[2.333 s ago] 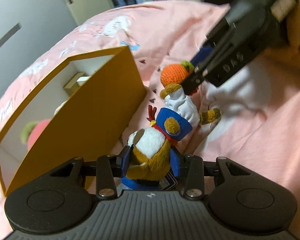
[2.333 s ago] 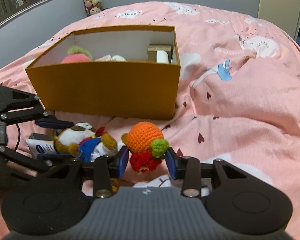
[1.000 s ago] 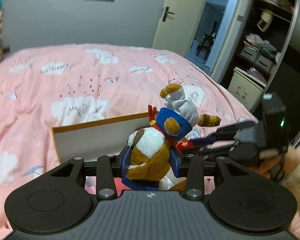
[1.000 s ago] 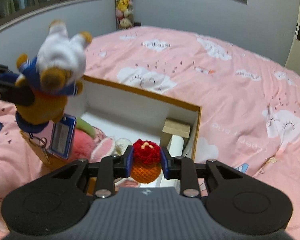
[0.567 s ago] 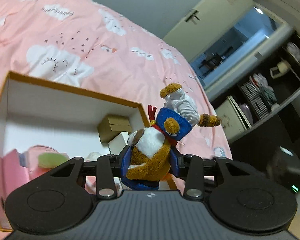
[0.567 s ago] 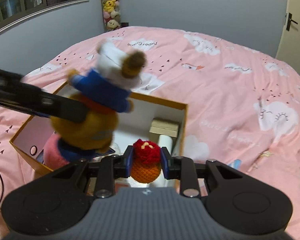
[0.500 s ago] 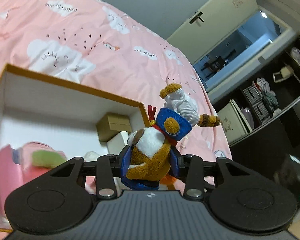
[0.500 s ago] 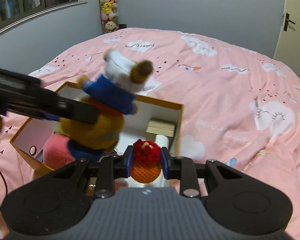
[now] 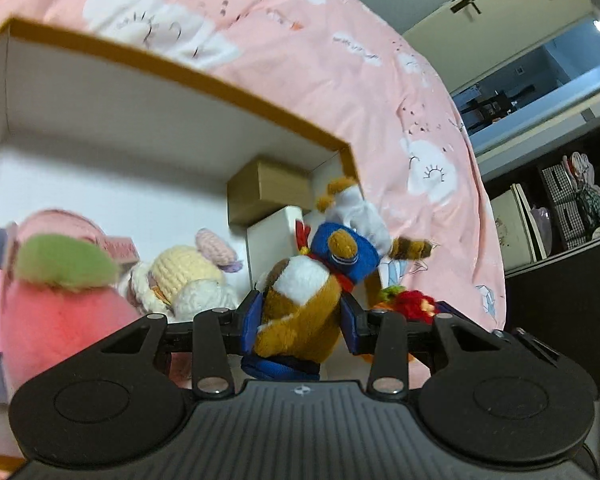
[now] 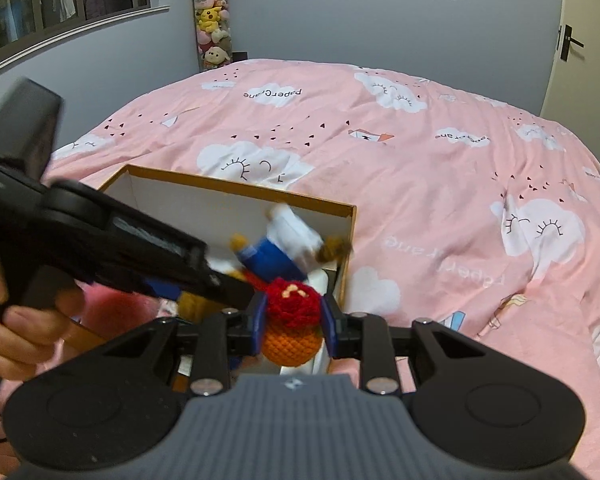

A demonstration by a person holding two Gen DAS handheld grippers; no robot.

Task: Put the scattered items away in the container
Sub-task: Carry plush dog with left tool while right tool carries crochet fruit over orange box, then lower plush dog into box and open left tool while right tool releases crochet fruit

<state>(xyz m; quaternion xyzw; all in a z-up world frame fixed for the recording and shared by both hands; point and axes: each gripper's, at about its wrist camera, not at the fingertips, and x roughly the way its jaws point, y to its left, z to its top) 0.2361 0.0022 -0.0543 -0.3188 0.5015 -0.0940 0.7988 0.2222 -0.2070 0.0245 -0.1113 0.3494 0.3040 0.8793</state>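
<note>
Gripping brown plush toy (image 9: 300, 312), blue-and-white outfit: left claw (image 9: 302, 322) | right claw (image 10: 293, 326): orange-red crochet toy (image 10: 292, 330)

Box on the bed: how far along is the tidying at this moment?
Done: the box already holds a pink plush, a cream crochet doll and two small cartons. In hand: the left gripper grips a plush duck over the box; the right gripper grips an orange crochet toy. Left: releasing both inside.
</note>
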